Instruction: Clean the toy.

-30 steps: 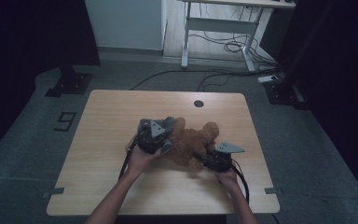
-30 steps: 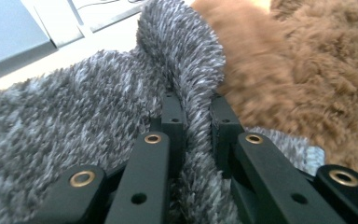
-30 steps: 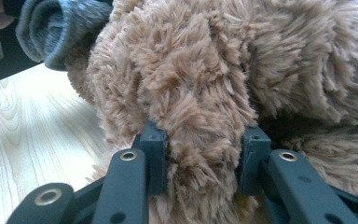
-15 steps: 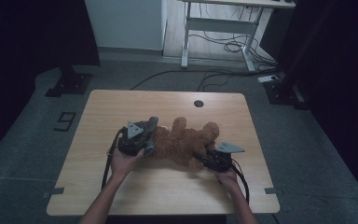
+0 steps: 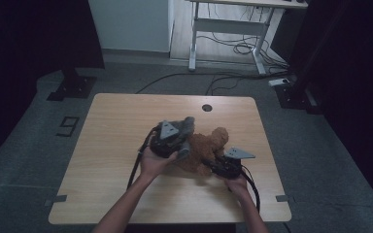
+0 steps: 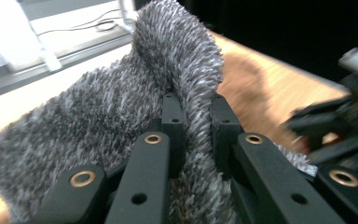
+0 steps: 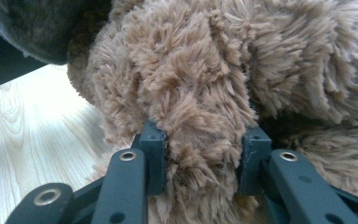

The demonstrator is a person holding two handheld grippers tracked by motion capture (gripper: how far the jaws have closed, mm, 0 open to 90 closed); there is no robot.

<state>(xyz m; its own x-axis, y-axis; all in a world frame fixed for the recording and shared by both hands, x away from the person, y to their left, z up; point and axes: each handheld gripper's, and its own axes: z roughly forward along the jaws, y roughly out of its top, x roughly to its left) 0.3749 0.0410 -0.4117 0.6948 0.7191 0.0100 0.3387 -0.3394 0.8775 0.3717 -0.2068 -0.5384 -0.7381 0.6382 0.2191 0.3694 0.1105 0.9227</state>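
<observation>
The right gripper (image 5: 222,167) clamps its fingers (image 7: 154,156) on a limb of the brown plush bear (image 5: 205,151), which lies near the counter's (image 5: 116,121) centre. The left gripper (image 5: 171,138) pinches a fold of grey furry cloth (image 6: 98,112) tightly. No writing is legible on either item. The bear's face is hidden; the other gripper is blurred in the left gripper view.

Right gripper (image 7: 200,154) with both black jaws clamped on a limb of the brown plush teddy bear (image 7: 223,79), above the light wooden tabletop (image 7: 32,135); grey plush fabric (image 7: 32,28) at upper left.
</observation>
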